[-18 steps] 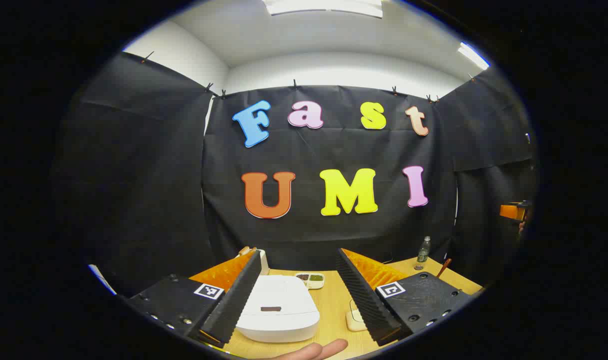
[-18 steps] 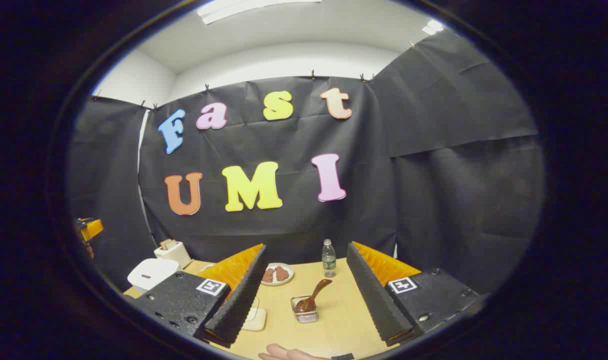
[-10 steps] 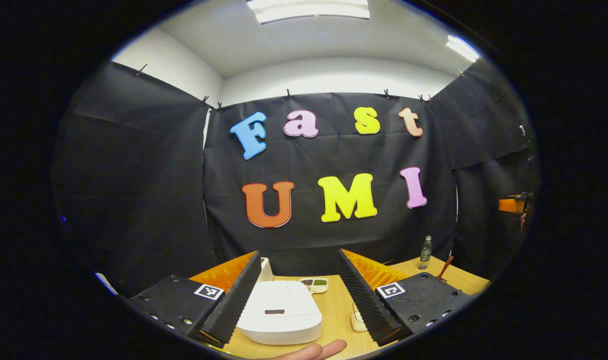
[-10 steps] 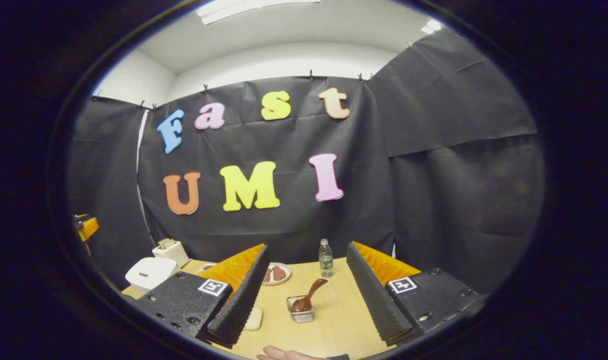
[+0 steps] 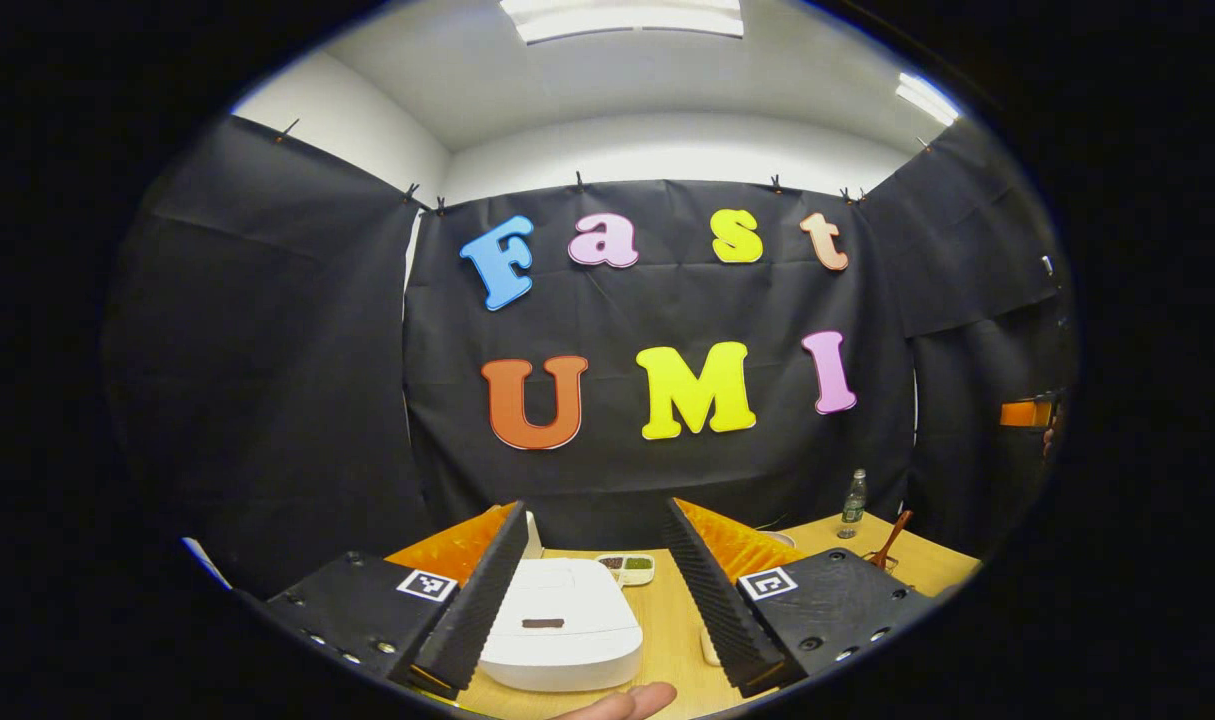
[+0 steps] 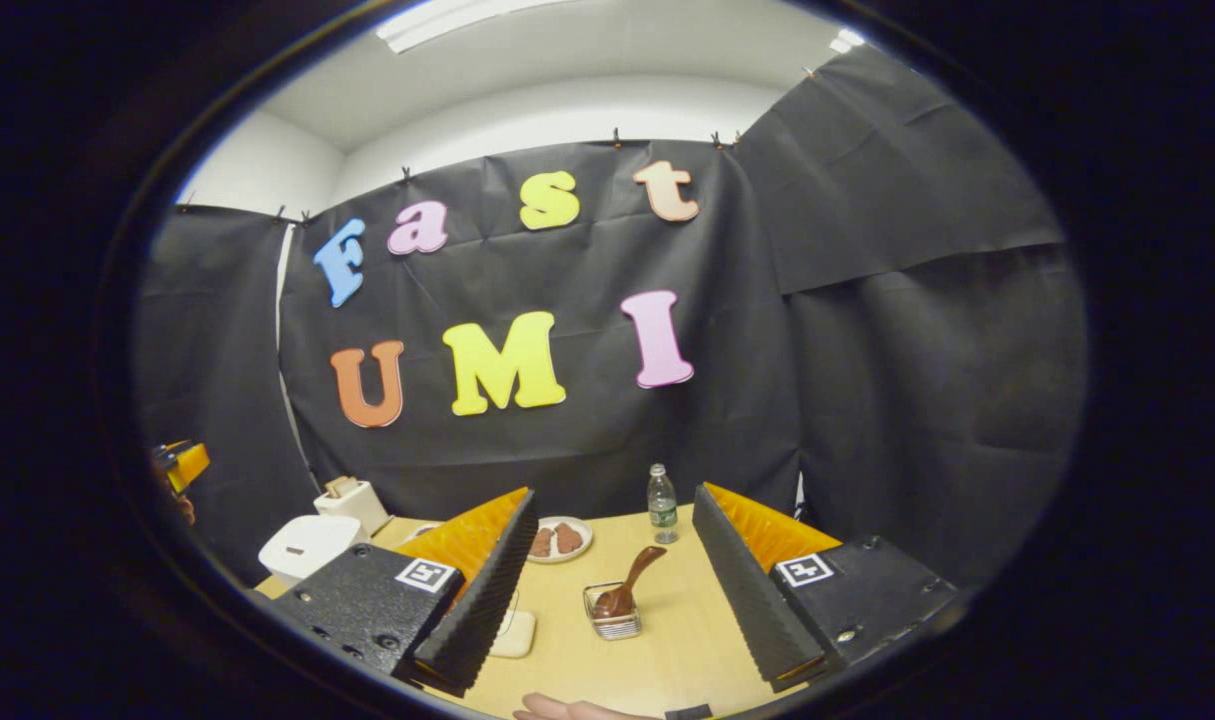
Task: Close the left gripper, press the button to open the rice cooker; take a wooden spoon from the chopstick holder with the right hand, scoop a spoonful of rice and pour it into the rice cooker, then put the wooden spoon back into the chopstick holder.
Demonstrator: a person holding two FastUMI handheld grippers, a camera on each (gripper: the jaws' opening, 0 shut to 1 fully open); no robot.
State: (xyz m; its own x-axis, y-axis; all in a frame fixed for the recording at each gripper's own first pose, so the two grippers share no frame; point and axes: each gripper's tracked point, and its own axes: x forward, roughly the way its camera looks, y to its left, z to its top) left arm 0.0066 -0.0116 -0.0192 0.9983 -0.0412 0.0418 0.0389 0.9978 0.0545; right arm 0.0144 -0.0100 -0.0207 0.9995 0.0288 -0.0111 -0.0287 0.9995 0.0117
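The white rice cooker (image 5: 557, 625) sits with its lid down on the wooden table (image 5: 672, 620), a dark button (image 5: 542, 623) on its top. My left gripper (image 5: 594, 515) hovers open just in front of it, the cooker between the fingers' lines. In the right gripper view a brown wooden spoon (image 6: 632, 583) leans in a small wire chopstick holder (image 6: 612, 620) at mid-table. My right gripper (image 6: 615, 500) is open above the near edge, with the holder straight ahead. The cooker (image 6: 307, 548) lies at far left there. The spoon handle (image 5: 892, 538) shows at the right.
A compartment tray of grains (image 5: 627, 567) lies behind the cooker. A white toaster (image 6: 352, 500), a plate of brown pieces (image 6: 559, 540), a water bottle (image 6: 660, 503) and a small cream dish (image 6: 515, 633) also stand on the table (image 6: 667, 650). A fingertip (image 5: 617, 703) pokes in below.
Both grippers have only drifted slightly. The right view now looks a little further down onto the table. Both stay open and nothing on the table has moved.
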